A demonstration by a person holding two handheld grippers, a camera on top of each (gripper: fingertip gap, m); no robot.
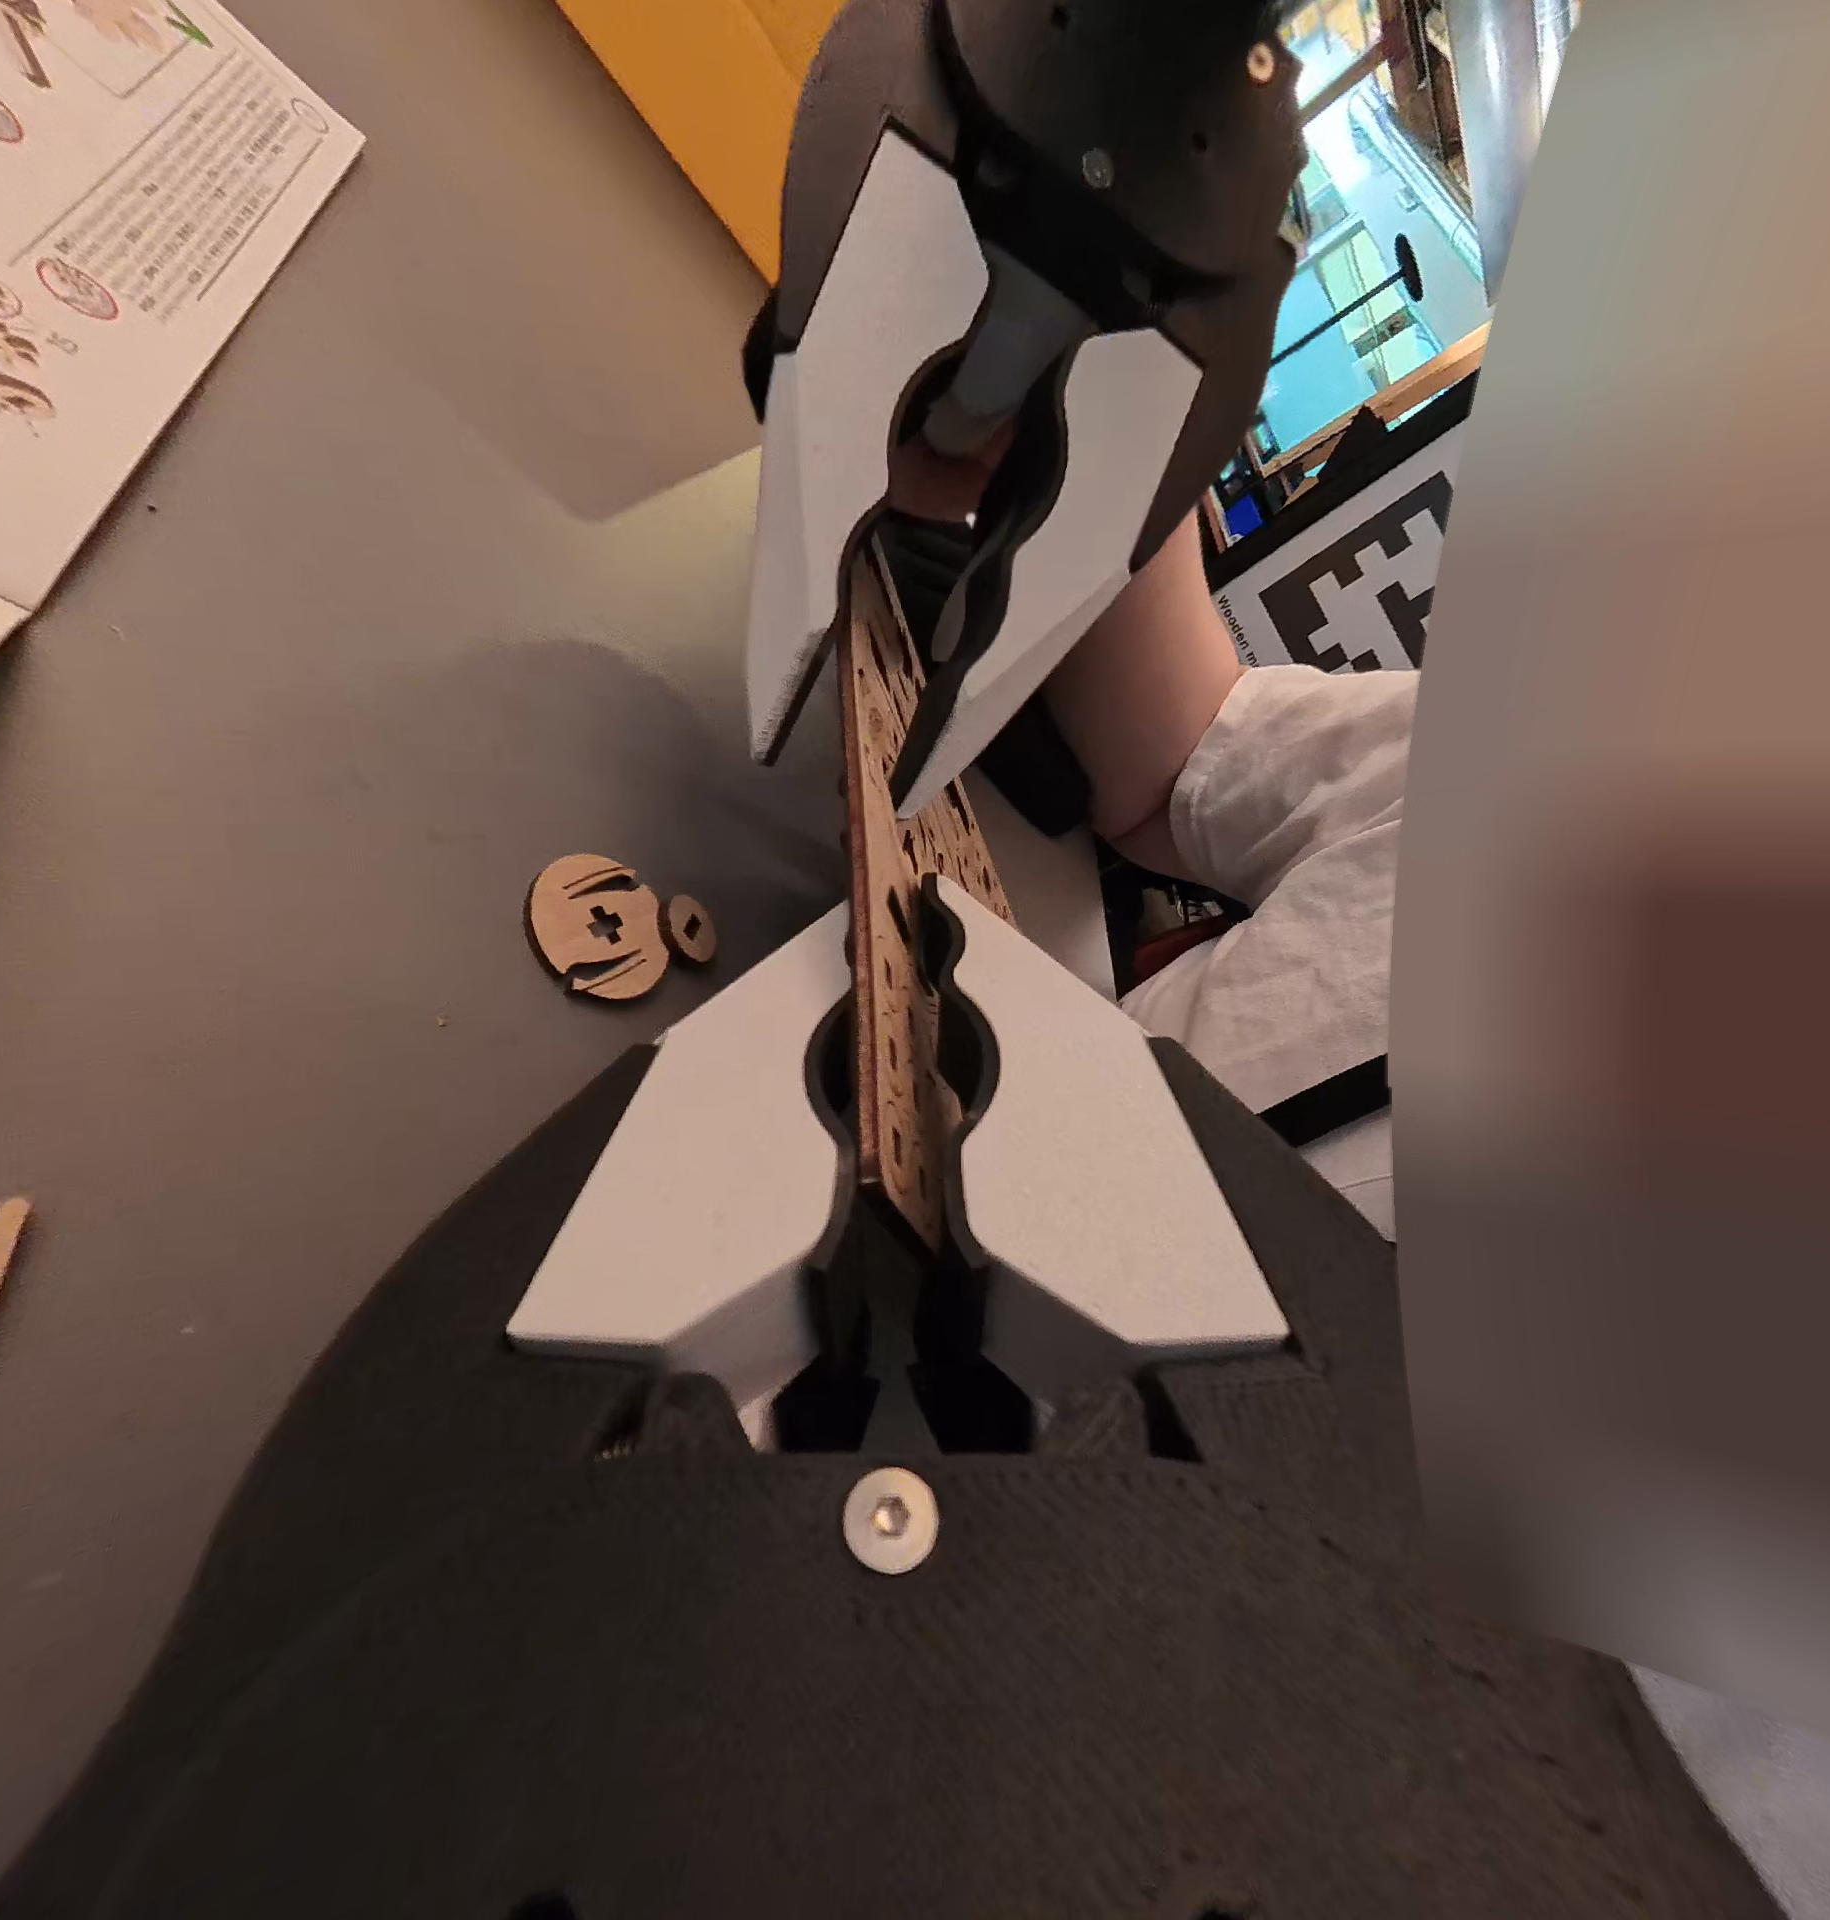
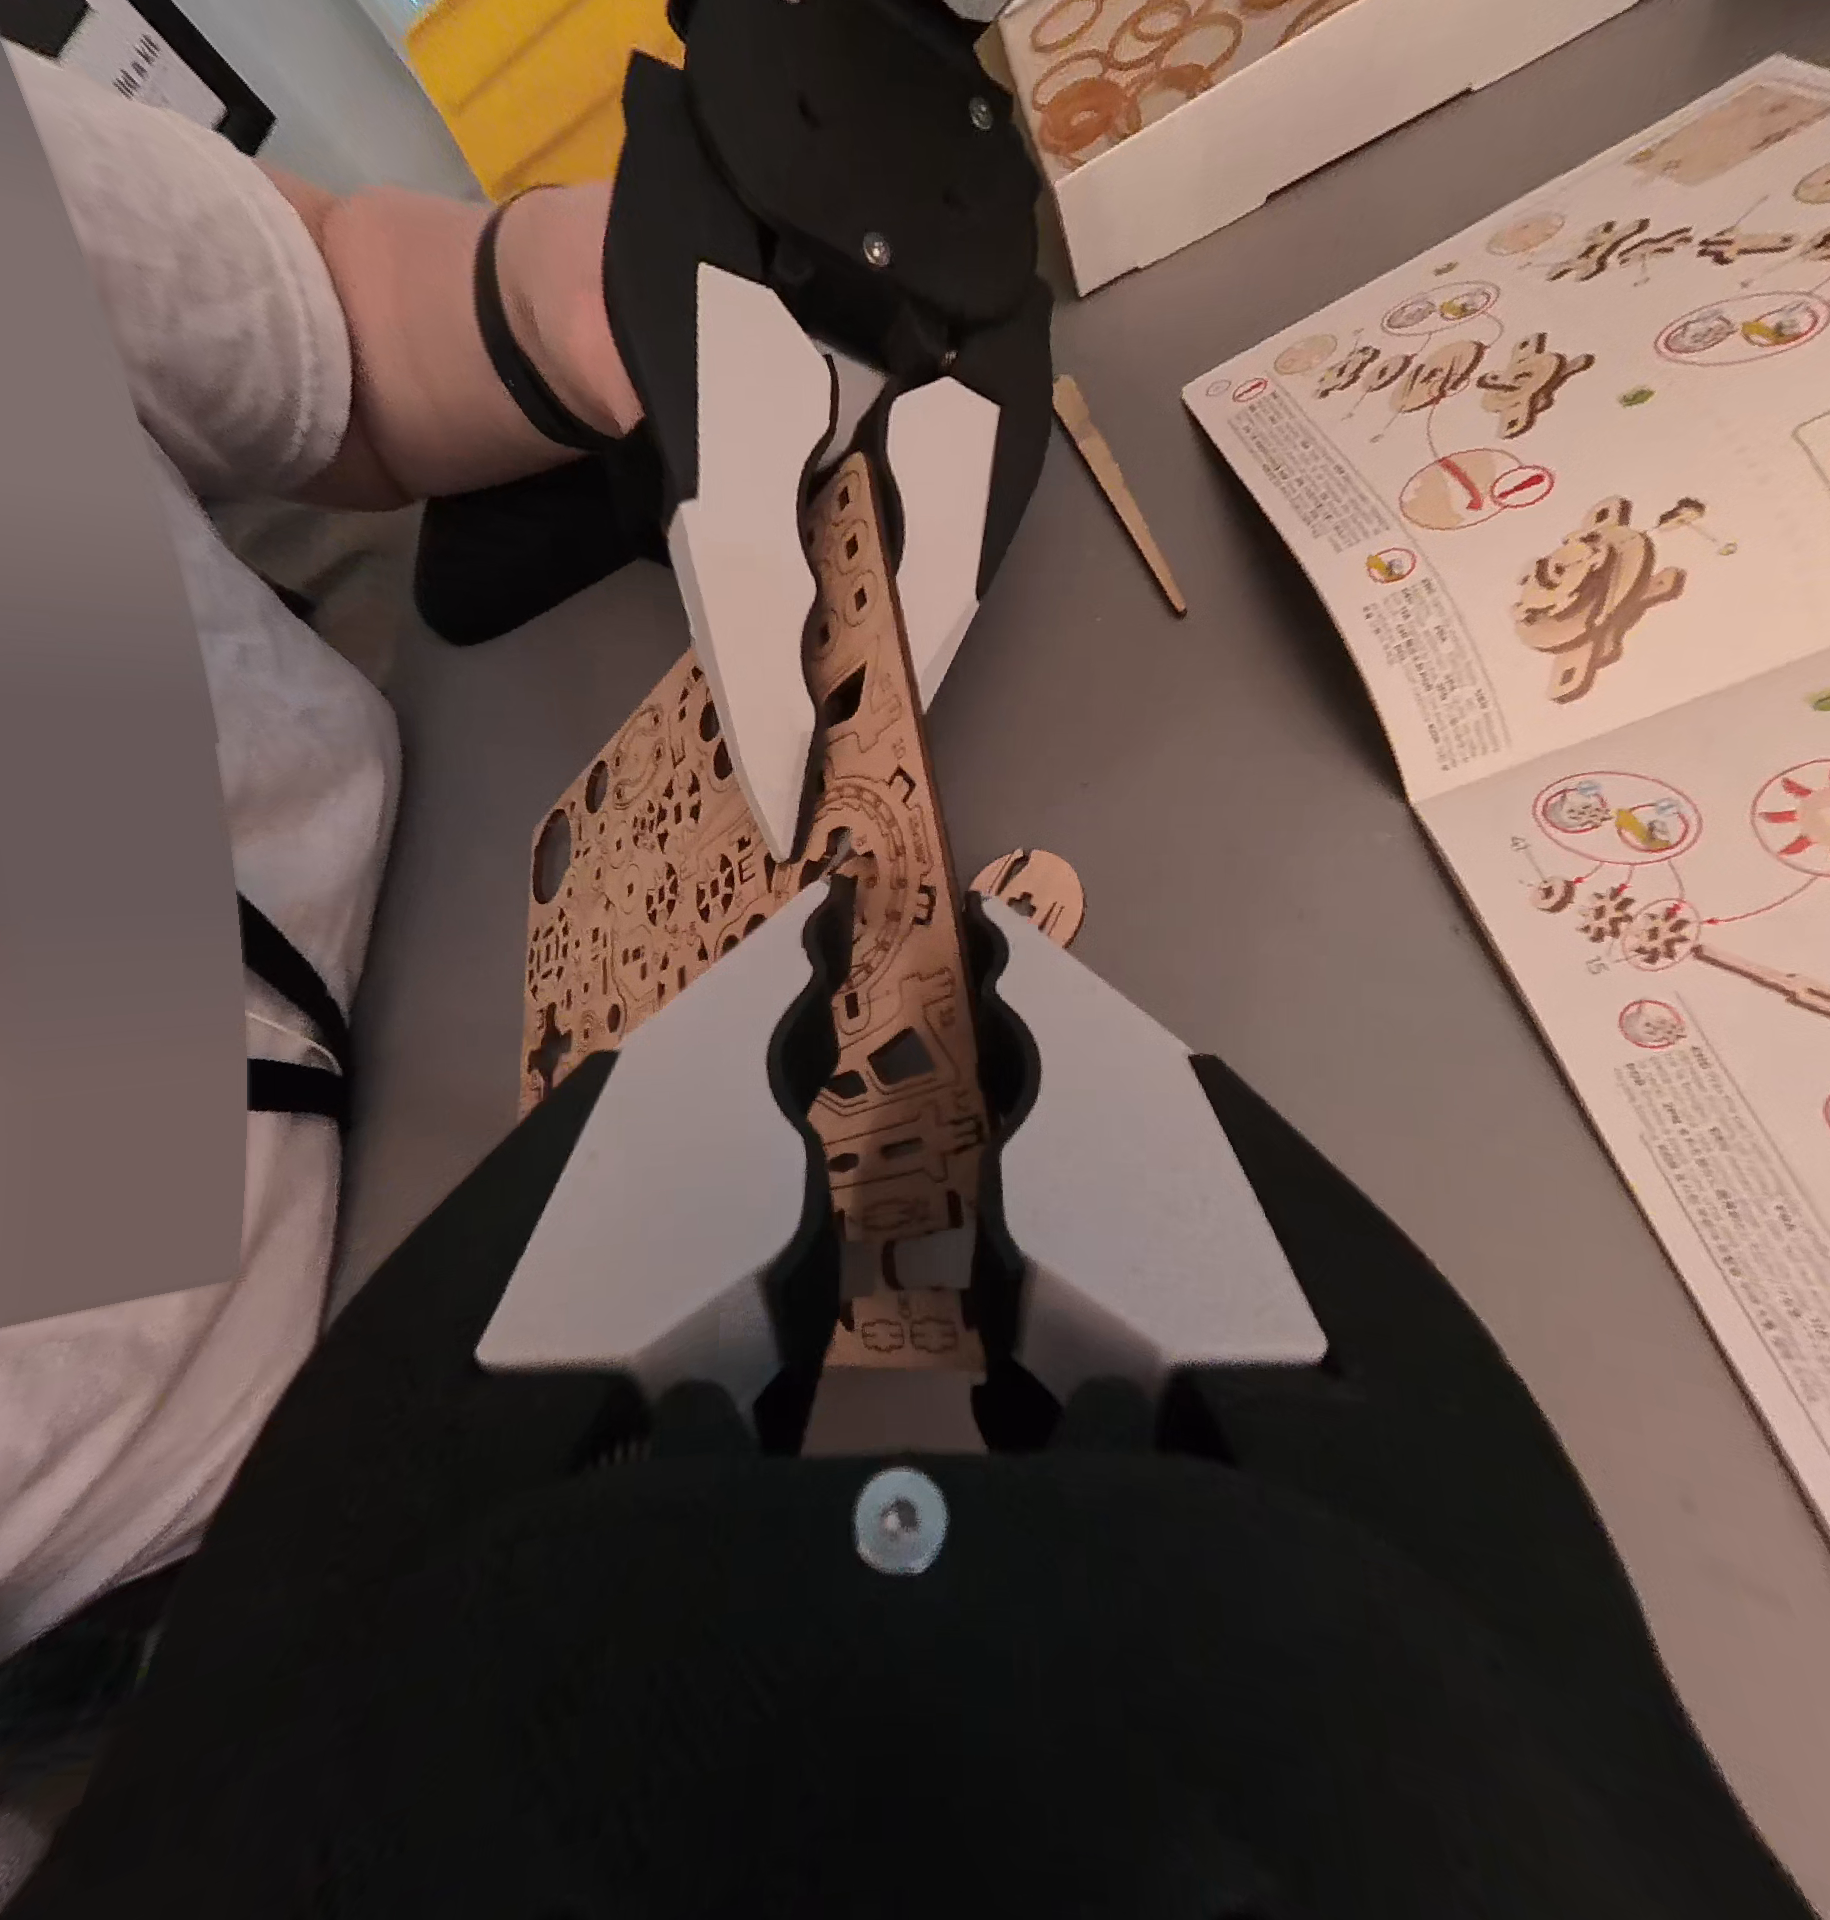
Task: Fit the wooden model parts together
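Note:
A thin laser-cut wooden sheet [image 1: 885, 842] stands on edge above the grey table, held between both grippers, which face each other. My left gripper [image 1: 892, 899] is shut on its near end, pads pressed to both faces. My right gripper [image 1: 838, 781] comes from the opposite side, its jaws a little apart around the sheet, which lies against one finger. In the right wrist view the sheet [image 2: 890, 1091] runs slanted between the right gripper's [image 2: 900, 899] spread fingers up into the left gripper [image 2: 859, 774]. A loose round wooden part [image 1: 599, 925] lies on the table.
A second cut-out sheet [image 2: 630, 883] lies flat under the grippers. An instruction leaflet [image 2: 1565, 623] covers the table's right side, with a wooden stick [image 2: 1119, 488] and a white box of sheets [image 2: 1202, 125] beyond. A person's arm and white sleeve [image 2: 267, 312] are close by. My two grippers' fingertips are within a few centimetres of each other. The wooden stick [image 2: 1119, 488] is about equally far from each gripper, around 15 centimeters.

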